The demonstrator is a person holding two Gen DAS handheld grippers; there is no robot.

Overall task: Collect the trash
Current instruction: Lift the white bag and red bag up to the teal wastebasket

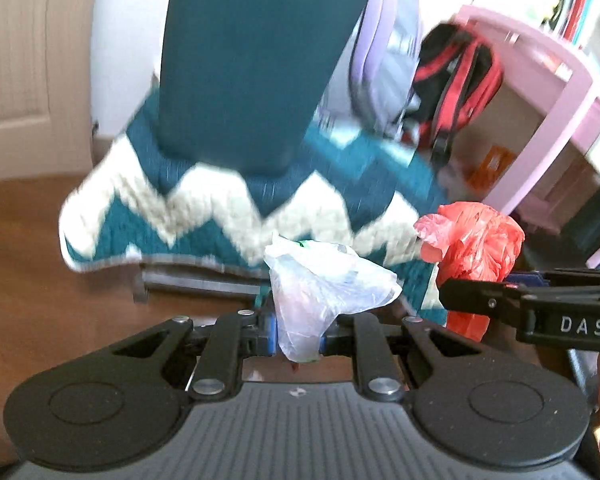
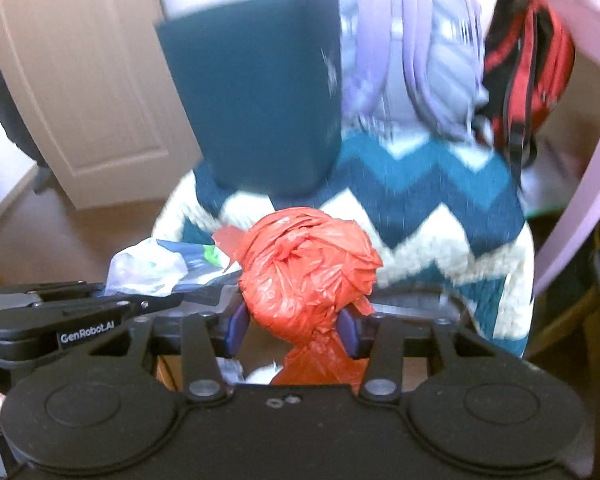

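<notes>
Two bags (image 1: 324, 288) (image 2: 308, 272), both clamped.

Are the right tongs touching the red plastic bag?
Touching. In the right wrist view, the right tongs are shut on the red plastic bag, both blue pads pressed into its crumpled neck.
</notes>
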